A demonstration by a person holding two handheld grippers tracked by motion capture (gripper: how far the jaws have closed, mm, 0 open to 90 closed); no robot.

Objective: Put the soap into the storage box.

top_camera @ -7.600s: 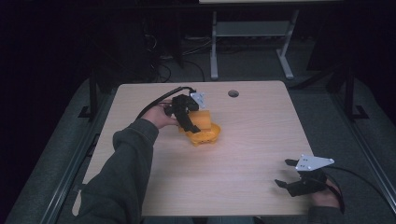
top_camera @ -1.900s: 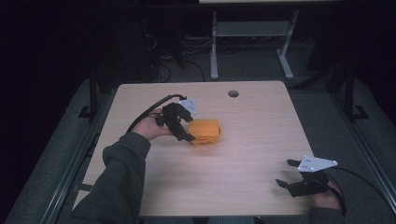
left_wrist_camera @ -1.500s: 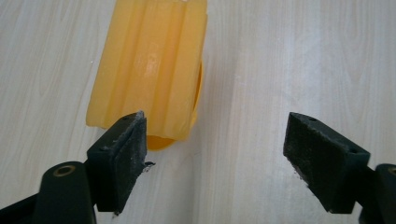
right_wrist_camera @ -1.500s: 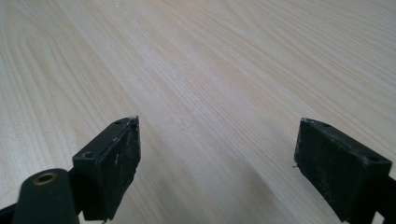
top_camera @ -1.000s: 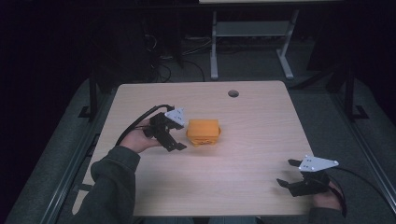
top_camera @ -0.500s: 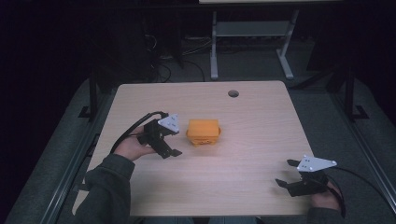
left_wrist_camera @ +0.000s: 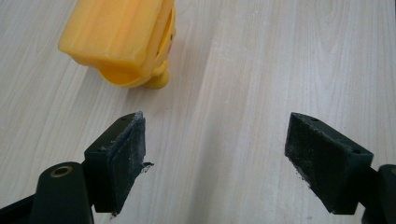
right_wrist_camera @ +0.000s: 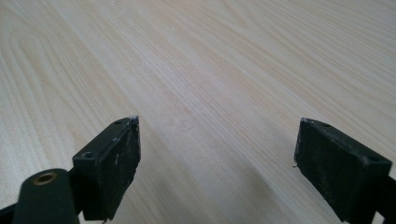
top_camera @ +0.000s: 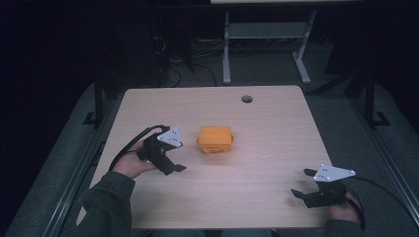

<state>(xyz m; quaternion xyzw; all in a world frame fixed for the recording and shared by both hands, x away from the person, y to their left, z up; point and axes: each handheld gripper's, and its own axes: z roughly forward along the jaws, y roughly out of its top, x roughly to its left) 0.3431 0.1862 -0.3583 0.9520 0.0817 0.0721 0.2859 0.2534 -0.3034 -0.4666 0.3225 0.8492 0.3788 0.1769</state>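
Orange block (top_camera: 215, 139) alone mid-table (top_camera: 267, 163); left hand-held gripper (top_camera: 170, 163) beside it, released; right hand-held gripper (top_camera: 302, 183) released.

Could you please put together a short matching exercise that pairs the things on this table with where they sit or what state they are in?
Things:
1. left gripper
2. right gripper
3. orange container
4. round hole in the table

Places or states:
A. near the table's far edge
B. open, at the table's near right corner
C. lying around the middle of the table, held by nothing
D. open, just left of the orange container, not touching it

Pairs: 1-D, 2-B, 3-C, 4-A
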